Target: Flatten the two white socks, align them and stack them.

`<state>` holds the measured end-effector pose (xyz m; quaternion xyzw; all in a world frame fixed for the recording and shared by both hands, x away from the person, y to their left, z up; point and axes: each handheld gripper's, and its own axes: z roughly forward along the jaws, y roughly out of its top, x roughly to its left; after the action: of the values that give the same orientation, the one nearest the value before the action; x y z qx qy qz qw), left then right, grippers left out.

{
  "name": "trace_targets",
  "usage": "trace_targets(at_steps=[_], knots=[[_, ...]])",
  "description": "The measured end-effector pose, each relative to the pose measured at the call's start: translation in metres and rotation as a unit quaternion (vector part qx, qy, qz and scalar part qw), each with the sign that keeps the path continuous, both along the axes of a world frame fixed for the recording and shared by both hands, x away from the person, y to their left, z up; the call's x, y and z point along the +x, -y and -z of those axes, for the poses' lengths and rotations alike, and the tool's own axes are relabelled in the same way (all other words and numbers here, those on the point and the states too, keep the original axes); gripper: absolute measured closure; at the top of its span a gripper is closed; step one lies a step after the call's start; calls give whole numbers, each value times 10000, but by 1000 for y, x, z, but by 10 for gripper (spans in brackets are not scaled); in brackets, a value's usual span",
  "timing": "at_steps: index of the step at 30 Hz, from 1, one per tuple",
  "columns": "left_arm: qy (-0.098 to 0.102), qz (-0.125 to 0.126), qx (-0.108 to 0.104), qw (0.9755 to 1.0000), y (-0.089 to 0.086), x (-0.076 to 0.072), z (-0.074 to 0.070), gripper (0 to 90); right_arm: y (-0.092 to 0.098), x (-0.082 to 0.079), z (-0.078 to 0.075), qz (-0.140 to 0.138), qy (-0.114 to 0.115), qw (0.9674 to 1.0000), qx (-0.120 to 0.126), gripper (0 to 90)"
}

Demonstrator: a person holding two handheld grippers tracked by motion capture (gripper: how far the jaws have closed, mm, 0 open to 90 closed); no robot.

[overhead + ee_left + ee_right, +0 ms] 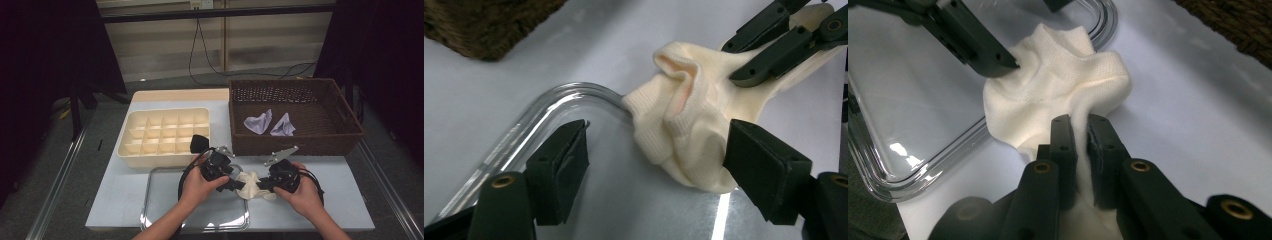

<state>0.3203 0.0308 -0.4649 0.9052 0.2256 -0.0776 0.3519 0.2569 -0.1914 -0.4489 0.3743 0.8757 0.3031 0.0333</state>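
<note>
sock [684, 125]: cream knit cloth, matt | tray [569, 92]: glossy metal | basket [295, 112]: rough brown wicker | organizer [165, 135]: smooth plastic

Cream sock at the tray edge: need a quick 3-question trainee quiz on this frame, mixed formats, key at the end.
1. True or false: the right gripper has its fingers pinched on the cream sock.
2. Multiple choice: where does the sock lie? A) in the wicker basket B) across the rim of the metal tray C) in the divided box
3. Short answer: how do the fingers of the left gripper stand against the sock?

Key
1. True.
2. B.
3. Apart, not clamped: one finger lies against the sock's side, the other stands clear over the tray.
</note>
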Motion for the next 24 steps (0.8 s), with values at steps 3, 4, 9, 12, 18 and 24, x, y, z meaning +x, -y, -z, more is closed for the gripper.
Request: trace_targets(at_steps=[3, 4, 9, 12, 18, 24], knots=[[22, 87, 9, 10000, 3, -1, 0, 316, -1, -1, 0, -5, 47, 10000, 4, 830], [-53, 130, -29, 9999, 4, -2, 0, 345, -2, -1, 1, -11, 42, 10000, 22, 829], [-360, 322, 324, 9983, 5, -4, -4, 709, -3, -3, 2, 11, 93, 9999, 104, 808], [-516, 347, 312, 9976, 3, -4, -6, 780, -3, -3, 0, 68, 136, 9999, 81, 732], [-706, 325, 319, 9965, -7, -3, -10, 798, 2, 0, -5, 156, 327, 9990, 253, 628], [-753, 311, 341, 9961, -15, -3, -9, 797, 8, 1, -8, 283, 327, 9982, 422, 553]])
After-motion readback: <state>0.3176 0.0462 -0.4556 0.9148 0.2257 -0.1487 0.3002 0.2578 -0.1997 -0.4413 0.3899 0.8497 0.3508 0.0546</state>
